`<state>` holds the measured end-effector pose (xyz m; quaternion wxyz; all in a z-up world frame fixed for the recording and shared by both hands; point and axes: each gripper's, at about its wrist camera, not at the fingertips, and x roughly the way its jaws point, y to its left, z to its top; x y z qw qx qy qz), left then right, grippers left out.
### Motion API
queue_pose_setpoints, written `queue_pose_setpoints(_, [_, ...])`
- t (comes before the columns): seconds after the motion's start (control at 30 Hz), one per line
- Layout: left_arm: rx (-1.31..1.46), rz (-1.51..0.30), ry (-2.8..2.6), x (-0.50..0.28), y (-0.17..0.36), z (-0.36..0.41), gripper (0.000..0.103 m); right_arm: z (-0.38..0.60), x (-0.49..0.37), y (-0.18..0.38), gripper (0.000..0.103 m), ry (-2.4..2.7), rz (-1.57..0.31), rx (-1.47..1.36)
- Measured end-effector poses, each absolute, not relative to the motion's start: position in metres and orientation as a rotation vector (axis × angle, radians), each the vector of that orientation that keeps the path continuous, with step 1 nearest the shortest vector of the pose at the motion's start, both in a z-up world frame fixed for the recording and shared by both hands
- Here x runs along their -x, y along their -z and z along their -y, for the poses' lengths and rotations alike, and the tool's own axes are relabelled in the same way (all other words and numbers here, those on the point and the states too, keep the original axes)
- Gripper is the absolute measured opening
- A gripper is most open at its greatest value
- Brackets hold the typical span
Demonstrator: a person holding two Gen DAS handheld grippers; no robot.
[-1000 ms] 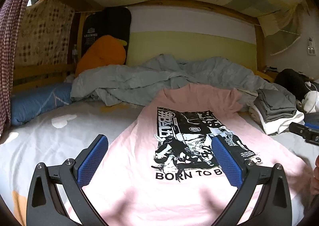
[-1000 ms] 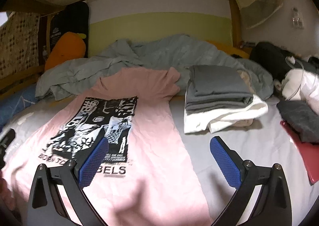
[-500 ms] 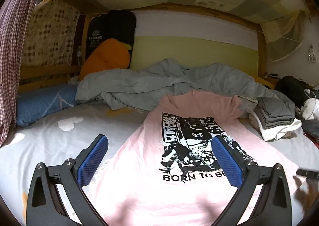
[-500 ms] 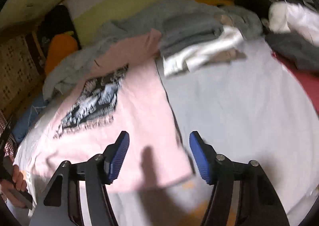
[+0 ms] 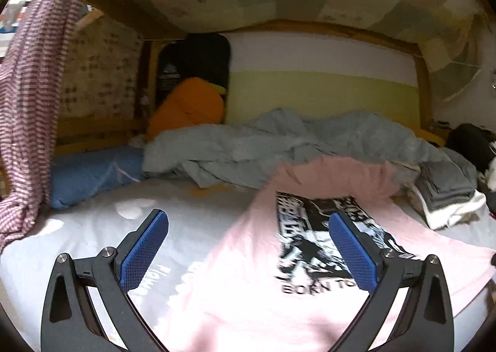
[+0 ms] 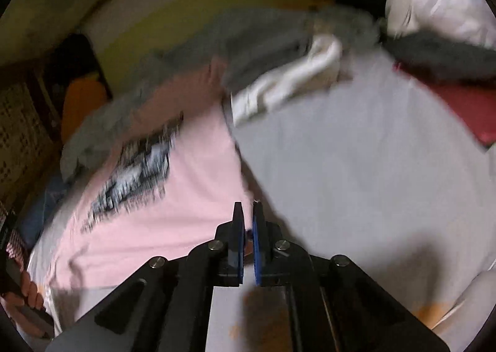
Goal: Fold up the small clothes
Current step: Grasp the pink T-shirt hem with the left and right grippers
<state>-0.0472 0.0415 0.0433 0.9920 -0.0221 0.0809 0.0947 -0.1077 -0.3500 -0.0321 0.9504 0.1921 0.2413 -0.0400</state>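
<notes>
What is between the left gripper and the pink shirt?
Nothing visible. The left gripper is open above the bed sheet, and the pink shirt lies flat just under and ahead of its fingers, with no other item between.

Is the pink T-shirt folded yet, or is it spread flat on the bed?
Spread flat. The pink T-shirt lies print-up on the bed sheet, its whole graphic showing and no fold visible.

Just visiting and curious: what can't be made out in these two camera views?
- Right wrist view: whether the right gripper, jaws just closed, pinches the pink T-shirt's edge; blur and its own fingers hide it.
- Same view: the print, blurred.
- Left wrist view: slogan's end, behind the left gripper's finger.
</notes>
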Motion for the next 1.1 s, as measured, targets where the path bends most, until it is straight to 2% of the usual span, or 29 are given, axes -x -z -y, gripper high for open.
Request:
queue_pose_setpoints(0.1, [0.101,-0.2,-0.225,0.059,-0.041,-0.07,0.103,0.346,0.11,0.024,0.004,0.122,-0.471,-0.371])
queue_pose_setpoints(0.17, [0.188,-0.274,-0.251,0.065,-0.028,-0.095,0.097,0.345,0.111,0.024,0.004,0.124,-0.482,-0.378])
queue_pose_setpoints(0.27, [0.352,-0.434,-0.276,0.067,0.002,-0.134,0.073,0.343,0.111,0.027,0.004,0.129,-0.502,-0.378])
queue_pose_setpoints(0.33, [0.443,-0.531,-0.298,0.068,0.023,-0.153,0.043,0.345,0.109,0.028,0.004,0.133,-0.514,-0.381])
queue_pose_setpoints(0.4, [0.546,-0.614,-0.271,0.068,0.044,-0.166,0.033,0.347,0.109,0.029,0.004,0.126,-0.519,-0.391])
queue_pose_setpoints(0.47, [0.645,-0.65,-0.222,0.074,0.059,-0.171,0.031,0.349,0.11,0.031,0.004,0.124,-0.524,-0.392])
queue_pose_setpoints(0.67, [0.709,-0.647,-0.01,0.081,0.055,-0.155,0.031,0.348,0.11,0.029,0.004,0.104,-0.519,-0.396])
queue_pose_setpoints(0.77, [0.584,-0.676,-0.119,0.074,0.053,-0.141,0.031,0.347,0.112,0.029,0.004,0.099,-0.512,-0.382])
queue_pose_setpoints(0.87, [0.614,-0.659,-0.128,0.067,0.058,-0.144,0.03,0.35,0.111,0.031,0.004,0.088,-0.518,-0.409])
queue_pose_setpoints(0.9, [0.598,-0.659,-0.147,0.065,0.056,-0.143,0.022,0.351,0.111,0.032,0.004,0.082,-0.523,-0.424])
queue_pose_setpoints(0.93, [0.58,-0.658,-0.171,0.065,0.055,-0.142,0.003,0.355,0.11,0.033,0.004,0.076,-0.529,-0.45])
queue_pose_setpoints(1.1, [0.475,-0.461,-0.233,0.1,0.023,-0.134,0.003,0.355,0.124,0.025,0.003,0.083,-0.445,-0.472])
